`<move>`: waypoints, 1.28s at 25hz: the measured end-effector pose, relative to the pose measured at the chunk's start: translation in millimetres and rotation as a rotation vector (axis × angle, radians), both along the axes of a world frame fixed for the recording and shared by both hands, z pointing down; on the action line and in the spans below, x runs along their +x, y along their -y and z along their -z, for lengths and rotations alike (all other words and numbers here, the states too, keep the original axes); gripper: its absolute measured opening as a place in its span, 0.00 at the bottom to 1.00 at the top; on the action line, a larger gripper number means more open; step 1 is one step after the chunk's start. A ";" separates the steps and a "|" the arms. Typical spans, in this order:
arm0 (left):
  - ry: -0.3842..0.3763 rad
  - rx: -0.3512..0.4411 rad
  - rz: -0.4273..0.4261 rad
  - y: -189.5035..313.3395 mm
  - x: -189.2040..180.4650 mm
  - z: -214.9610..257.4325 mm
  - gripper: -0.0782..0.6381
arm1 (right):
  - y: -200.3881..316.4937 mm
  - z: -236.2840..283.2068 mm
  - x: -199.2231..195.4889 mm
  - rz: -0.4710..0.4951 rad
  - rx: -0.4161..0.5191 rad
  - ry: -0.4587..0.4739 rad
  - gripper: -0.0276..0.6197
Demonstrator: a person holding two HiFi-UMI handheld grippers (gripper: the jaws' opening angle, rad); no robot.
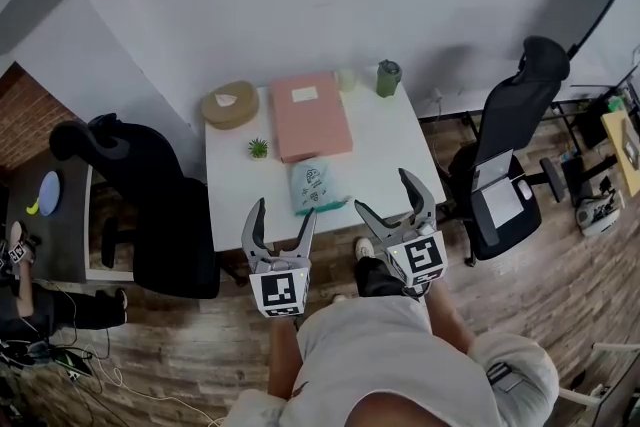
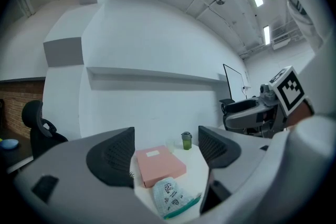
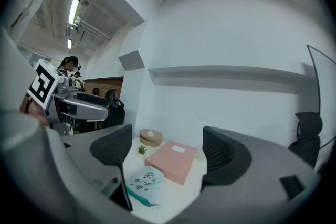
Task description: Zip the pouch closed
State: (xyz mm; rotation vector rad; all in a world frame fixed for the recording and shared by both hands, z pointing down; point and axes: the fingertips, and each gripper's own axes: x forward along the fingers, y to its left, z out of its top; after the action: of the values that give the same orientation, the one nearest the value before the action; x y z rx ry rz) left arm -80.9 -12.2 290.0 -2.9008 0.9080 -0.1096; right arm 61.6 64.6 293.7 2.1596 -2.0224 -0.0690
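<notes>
- In front of the table [image 1: 385, 160], at its near edge, I hold my left tool [image 1: 285, 215] raised, its jaws spread wide with nothing between them.
- My right tool [image 1: 383, 193] is raised beside it, its jaws just as wide apart and also empty.
- Neither tool touches anything, and both point toward the table top.
- The pouch [image 1: 315, 183], pale with small printed drawings, lies flat near the table's front edge, just beyond the two tools and between them.
- Its teal zipper edge [image 1: 318, 210] is the side nearest me.
- A pink box [image 1: 311, 115] lies just behind the pouch; I cannot tell whether they touch.
- A small green plant [image 1: 258, 148] stands left of the pink box, with a round tan box [image 1: 229, 104] behind the plant.
- A green cup [image 1: 388, 78] stands near the far right corner.
- A black chair [image 1: 150, 205] stands left of the table and a second chair [image 1: 510, 175] to its right.
</notes>
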 end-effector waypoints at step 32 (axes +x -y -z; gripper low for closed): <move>0.097 -0.037 0.285 107.9 130.2 -20.6 0.63 | 160.3 -33.0 129.6 0.319 -0.066 0.099 0.68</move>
State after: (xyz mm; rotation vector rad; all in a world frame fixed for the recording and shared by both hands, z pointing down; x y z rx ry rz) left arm 49.3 -120.1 310.6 -2.7506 1.3071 -0.2890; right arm 191.2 -95.7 326.8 1.8179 -2.3715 0.0630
